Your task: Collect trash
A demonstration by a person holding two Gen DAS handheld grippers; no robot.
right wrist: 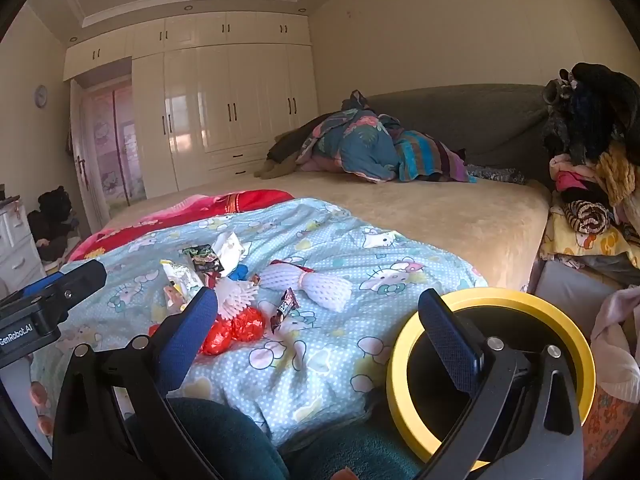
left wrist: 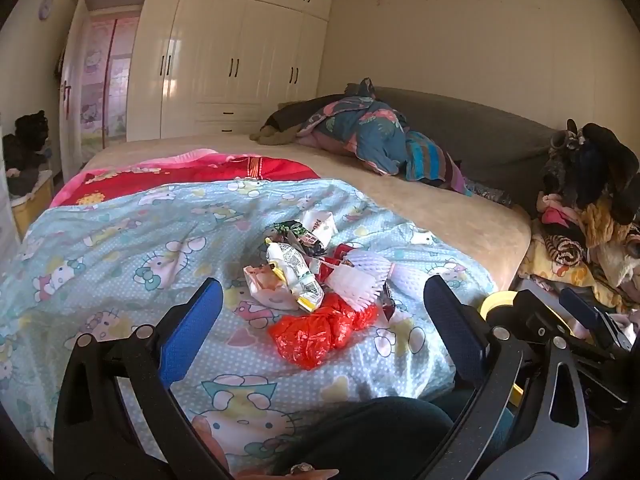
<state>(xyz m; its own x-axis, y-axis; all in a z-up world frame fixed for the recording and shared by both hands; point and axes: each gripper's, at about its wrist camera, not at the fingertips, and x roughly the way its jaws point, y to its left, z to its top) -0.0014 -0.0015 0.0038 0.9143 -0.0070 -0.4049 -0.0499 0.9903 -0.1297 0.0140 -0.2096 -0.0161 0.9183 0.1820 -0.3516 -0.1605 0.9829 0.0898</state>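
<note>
A heap of trash lies on the light blue cartoon-cat quilt [left wrist: 120,248]: a crumpled red plastic bag [left wrist: 320,332], a white foam fruit net [left wrist: 358,280], and snack wrappers [left wrist: 292,276]. My left gripper [left wrist: 323,282] hovers in front of the heap, open, nothing between its blue pads. In the right wrist view the same heap shows a white foam net [right wrist: 316,284], a small chocolate wrapper [right wrist: 285,308] and the red bag [right wrist: 232,330]. My right gripper [right wrist: 317,294] is open and empty, above the quilt's near edge. A yellow-rimmed round bin [right wrist: 512,298] stands by the bed, behind its right finger.
A dark teal trouser knee [right wrist: 224,440] sits below both grippers. Bedding is heaped [right wrist: 360,148] at the grey headboard, a red blanket [right wrist: 240,204] lies behind the quilt. Piled clothes [right wrist: 592,184] crowd the right side. A white drawer unit [right wrist: 16,248] stands far left.
</note>
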